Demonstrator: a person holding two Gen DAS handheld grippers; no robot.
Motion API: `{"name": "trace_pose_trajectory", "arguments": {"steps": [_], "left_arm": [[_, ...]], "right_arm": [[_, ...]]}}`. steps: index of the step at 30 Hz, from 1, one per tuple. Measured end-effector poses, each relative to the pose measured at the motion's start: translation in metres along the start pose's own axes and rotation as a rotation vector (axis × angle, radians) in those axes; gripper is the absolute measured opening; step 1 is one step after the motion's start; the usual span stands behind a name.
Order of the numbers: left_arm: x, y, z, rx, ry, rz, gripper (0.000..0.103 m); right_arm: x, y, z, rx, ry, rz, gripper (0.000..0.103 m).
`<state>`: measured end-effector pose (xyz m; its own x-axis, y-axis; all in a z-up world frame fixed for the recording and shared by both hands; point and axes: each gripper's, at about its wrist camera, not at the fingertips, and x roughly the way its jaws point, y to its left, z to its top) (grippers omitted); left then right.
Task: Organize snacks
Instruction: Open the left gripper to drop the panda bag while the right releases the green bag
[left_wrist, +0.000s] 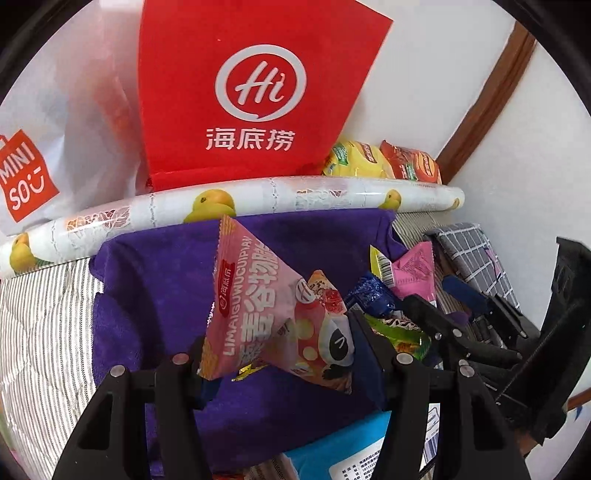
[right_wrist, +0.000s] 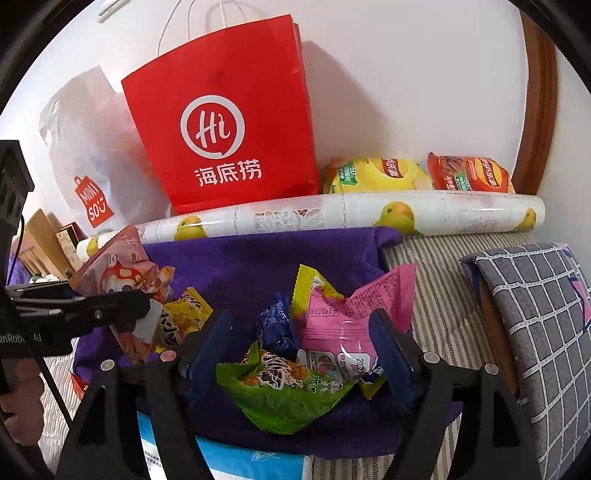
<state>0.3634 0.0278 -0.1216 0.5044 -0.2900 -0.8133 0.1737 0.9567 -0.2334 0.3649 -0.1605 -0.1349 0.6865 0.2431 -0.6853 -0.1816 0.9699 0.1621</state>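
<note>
While our left gripper (left_wrist: 280, 354) clamps a pale pink triangular snack packet with a cartoon mushroom print (left_wrist: 273, 314) between its pads, lifted above the purple plush cloth (left_wrist: 155, 288), our right gripper (right_wrist: 299, 347) stands with its jaws spread apart, the pads pressing on nothing. Between those spread fingers lie a green crinkly snack packet (right_wrist: 284, 395), a bright pink foil packet (right_wrist: 332, 332) and a small blue wrapped sweet (right_wrist: 277, 325), all resting in a heap on the cloth. Just left of the heap we see a yellow snack packet (right_wrist: 184, 317), partly under the left gripper. Behind the cloth runs a long white roll printed with yellow fruit (right_wrist: 332, 218), lying across the striped grey bedding (right_wrist: 436, 288). Beyond the roll a red paper bag with a white round logo (right_wrist: 229, 122) stands against the wall, a white plastic bag (right_wrist: 88, 147) to its left, a yellow crisp bag (right_wrist: 376, 175) and a red crisp bag (right_wrist: 469, 173) to its right. A grey checked cushion (right_wrist: 535, 314) sits at the far right.
</note>
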Motion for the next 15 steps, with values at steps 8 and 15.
{"name": "trace_pose_trajectory", "arguments": {"steps": [8,15], "left_arm": [[0.007,0.002,0.001,-0.019,0.038,-0.007,0.064],[0.004,0.004,0.002,-0.048,0.032,0.006,0.075]], "right_arm": [[-0.006,0.0,0.0,-0.001,-0.02,-0.009,0.077],[-0.011,-0.001,0.001,0.012,-0.041,-0.008,0.077]]}}
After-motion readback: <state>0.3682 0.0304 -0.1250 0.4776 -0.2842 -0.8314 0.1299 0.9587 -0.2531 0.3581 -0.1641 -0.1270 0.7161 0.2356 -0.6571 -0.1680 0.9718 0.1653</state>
